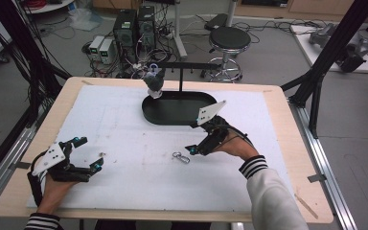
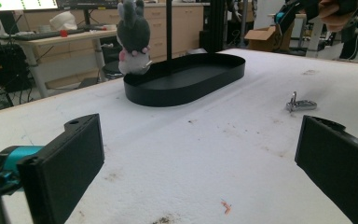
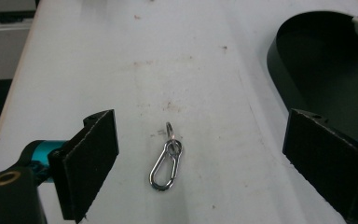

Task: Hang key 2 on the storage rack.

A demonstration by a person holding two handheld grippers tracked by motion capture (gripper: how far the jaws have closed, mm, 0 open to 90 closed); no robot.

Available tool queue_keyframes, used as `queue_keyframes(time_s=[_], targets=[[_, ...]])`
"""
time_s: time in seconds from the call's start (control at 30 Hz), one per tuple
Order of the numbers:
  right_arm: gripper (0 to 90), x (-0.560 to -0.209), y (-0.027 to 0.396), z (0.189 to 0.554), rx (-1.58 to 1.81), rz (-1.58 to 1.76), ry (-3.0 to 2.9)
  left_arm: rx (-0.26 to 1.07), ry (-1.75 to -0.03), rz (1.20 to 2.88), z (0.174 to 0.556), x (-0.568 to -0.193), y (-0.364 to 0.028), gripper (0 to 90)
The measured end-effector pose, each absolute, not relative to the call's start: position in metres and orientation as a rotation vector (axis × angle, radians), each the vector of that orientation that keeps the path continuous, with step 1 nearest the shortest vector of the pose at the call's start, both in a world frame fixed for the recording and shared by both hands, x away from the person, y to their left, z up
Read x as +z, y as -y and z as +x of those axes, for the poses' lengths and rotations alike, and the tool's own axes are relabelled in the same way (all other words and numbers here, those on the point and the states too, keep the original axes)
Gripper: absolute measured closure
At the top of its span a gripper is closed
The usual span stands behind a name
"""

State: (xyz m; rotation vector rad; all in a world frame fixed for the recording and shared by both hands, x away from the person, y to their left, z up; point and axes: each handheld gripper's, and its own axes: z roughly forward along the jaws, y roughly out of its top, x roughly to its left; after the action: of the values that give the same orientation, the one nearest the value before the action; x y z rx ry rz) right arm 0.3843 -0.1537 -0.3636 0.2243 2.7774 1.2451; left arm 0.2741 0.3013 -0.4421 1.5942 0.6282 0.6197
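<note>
We have the small metal carabiner clip (image 3: pixel 165 163) lying flat on the white table cover (image 1: pixel 124 129), near the middle and a little in front of the black oval tray (image 1: pixel 172 112), and our right gripper (image 1: pixel 195 147) hangs just beside it with its jaws spread wide; in the right gripper view the clip sits between them, slightly nearer the left jaw. To pick it up well, we judge that we should centre the clip between the jaws, lower until the tips almost touch the cover, and close across its narrow width, not along its length, so the thin metal does not slide out. Our left gripper (image 1: pixel 84 154) rests well apart at the table's left, jaws also spread and holding nothing. The grey plush toy (image 2: pixel 133 37) stands at the tray's far end.
</note>
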Motion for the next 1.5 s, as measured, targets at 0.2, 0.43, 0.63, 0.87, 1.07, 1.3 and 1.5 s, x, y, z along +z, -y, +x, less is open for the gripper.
queue_keyframes(time_s=[0.2,0.43,0.63,0.87,1.07,1.3,1.5], targets=[[9.6,-0.371,0.145,0.385,1.206,0.204,-2.817,0.623,-0.626,1.596,0.274,-0.442,-0.301,1.7],[9.6,-0.381,0.136,0.387,1.164,0.202,-2.867,0.624,-0.637,1.588,0.273,-0.449,-0.299,1.7],[9.7,-0.387,0.128,0.387,1.129,0.217,-2.897,0.629,-0.635,1.584,0.272,-0.449,-0.299,1.7],[9.8,-0.394,0.122,0.387,1.072,0.2,-2.921,0.638,-0.636,1.573,0.271,-0.45,-0.3,1.7],[14.7,-0.4,0.118,0.387,1.04,0.193,-2.943,0.651,-0.645,1.573,0.271,-0.45,-0.299,1.7],[29.4,-0.404,0.114,0.388,1.003,0.177,-2.989,0.648,-0.654,1.563,0.271,-0.45,-0.299,1.7],[43.5,-0.407,0.113,0.389,0.97,0.16,-3.013,0.661,-0.644,1.552,0.269,-0.451,-0.301,1.7]])
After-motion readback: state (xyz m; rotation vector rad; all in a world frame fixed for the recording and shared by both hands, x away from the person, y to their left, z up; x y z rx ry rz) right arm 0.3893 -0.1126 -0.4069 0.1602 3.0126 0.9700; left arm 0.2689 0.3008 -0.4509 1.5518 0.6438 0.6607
